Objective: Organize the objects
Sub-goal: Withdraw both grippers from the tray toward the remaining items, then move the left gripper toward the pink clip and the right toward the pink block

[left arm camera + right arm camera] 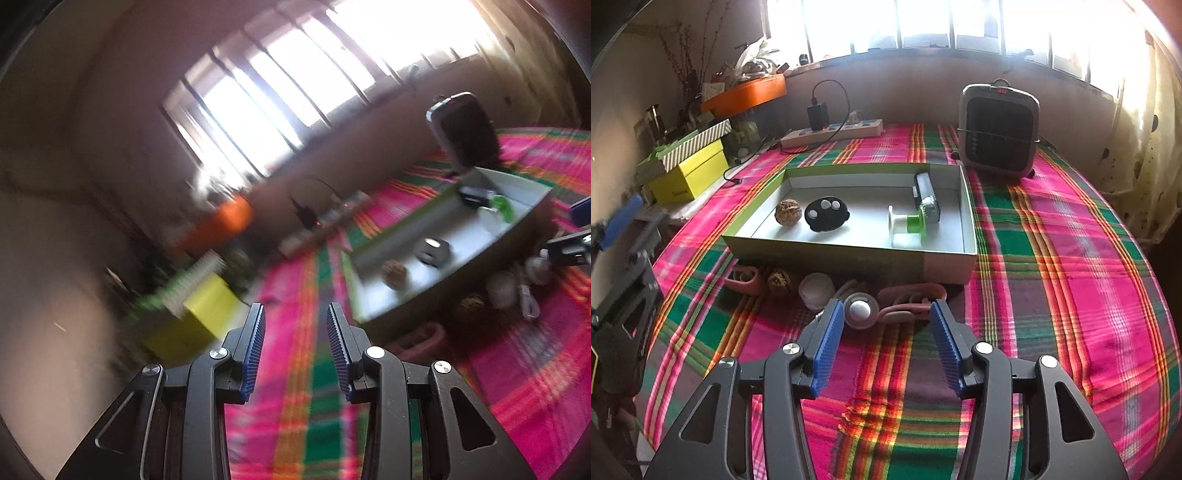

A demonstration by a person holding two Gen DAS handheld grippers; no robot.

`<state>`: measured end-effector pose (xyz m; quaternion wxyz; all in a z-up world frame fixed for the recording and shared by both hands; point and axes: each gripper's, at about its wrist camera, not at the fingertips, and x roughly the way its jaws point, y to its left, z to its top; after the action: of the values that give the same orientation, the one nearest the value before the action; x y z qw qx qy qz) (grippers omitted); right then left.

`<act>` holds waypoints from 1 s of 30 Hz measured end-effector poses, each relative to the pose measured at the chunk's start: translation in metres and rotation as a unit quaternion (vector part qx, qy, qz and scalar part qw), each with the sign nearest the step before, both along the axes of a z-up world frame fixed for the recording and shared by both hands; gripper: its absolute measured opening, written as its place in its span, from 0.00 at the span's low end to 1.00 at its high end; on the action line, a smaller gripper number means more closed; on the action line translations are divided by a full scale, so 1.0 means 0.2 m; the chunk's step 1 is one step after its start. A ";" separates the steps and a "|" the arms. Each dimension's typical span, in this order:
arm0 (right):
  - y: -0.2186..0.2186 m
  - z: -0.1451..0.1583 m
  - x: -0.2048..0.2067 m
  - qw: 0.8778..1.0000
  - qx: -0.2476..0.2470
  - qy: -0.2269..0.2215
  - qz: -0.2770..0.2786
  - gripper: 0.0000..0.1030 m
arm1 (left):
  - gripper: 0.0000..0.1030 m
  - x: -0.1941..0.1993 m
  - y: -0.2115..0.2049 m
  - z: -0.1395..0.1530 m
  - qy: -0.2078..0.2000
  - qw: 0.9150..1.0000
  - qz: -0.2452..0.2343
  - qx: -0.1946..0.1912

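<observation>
An open shallow box [849,258] lies on the plaid cloth. In it are a walnut [788,212], a black oval piece [827,214], a white and green spool [908,223] and a dark oblong device [926,197]. In front of the box lie a pink clip [742,278], a second walnut [781,282], a white puck [817,290], a round white-capped item [860,310] and pink loops [908,299]. My right gripper [886,317] is open just before these, its pads touching nothing. My left gripper [295,321] is open over the cloth, left of the box [443,295], with nothing between its fingers.
A small heater [997,129] stands behind the box at the right, and a power strip [833,133] with a charger lies at the back. Yellow and striped boxes [690,177] and an orange tray [746,94] crowd the left side. The left wrist view is blurred.
</observation>
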<state>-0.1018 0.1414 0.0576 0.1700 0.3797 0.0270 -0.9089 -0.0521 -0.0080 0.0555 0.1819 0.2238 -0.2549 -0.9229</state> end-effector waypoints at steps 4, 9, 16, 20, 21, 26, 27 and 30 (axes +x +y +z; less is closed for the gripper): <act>0.02 -0.03 -0.01 1.000 -0.002 -0.010 -0.002 0.53 | 0.32 0.01 -0.11 -0.02 -0.029 0.995 -0.022 0.095; 0.04 -0.04 -0.03 1.000 -0.005 -0.015 -0.007 0.55 | 0.32 0.00 -0.21 -0.06 -0.067 0.977 -0.049 0.199; 0.04 -0.06 -0.04 1.000 -0.004 -0.024 -0.006 0.56 | 0.32 -0.04 -0.28 -0.09 -0.100 0.943 -0.089 0.305; 0.04 -0.06 -0.05 1.000 -0.006 -0.027 -0.005 0.56 | 0.33 -0.07 -0.29 -0.11 -0.117 0.924 -0.107 0.347; 0.04 -0.06 -0.05 1.000 -0.006 -0.028 -0.005 0.56 | 0.36 -0.08 -0.29 -0.11 -0.122 0.921 -0.114 0.353; 0.04 -0.07 -0.06 0.999 -0.007 -0.033 -0.003 0.56 | 0.39 -0.13 -0.28 -0.12 -0.132 0.909 -0.135 0.370; 0.04 -0.07 -0.06 0.999 -0.008 -0.033 -0.002 0.56 | 0.39 -0.15 -0.29 -0.13 -0.136 0.905 -0.136 0.379; 0.04 -0.08 -0.06 0.999 -0.008 -0.036 -0.002 0.56 | 0.39 -0.20 -0.29 -0.15 -0.144 0.898 -0.137 0.393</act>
<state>-0.1147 0.1499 0.0413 0.1724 0.4107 0.0128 -0.8952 -0.0926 -0.0669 0.0263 -0.0878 0.3708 0.0771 -0.9213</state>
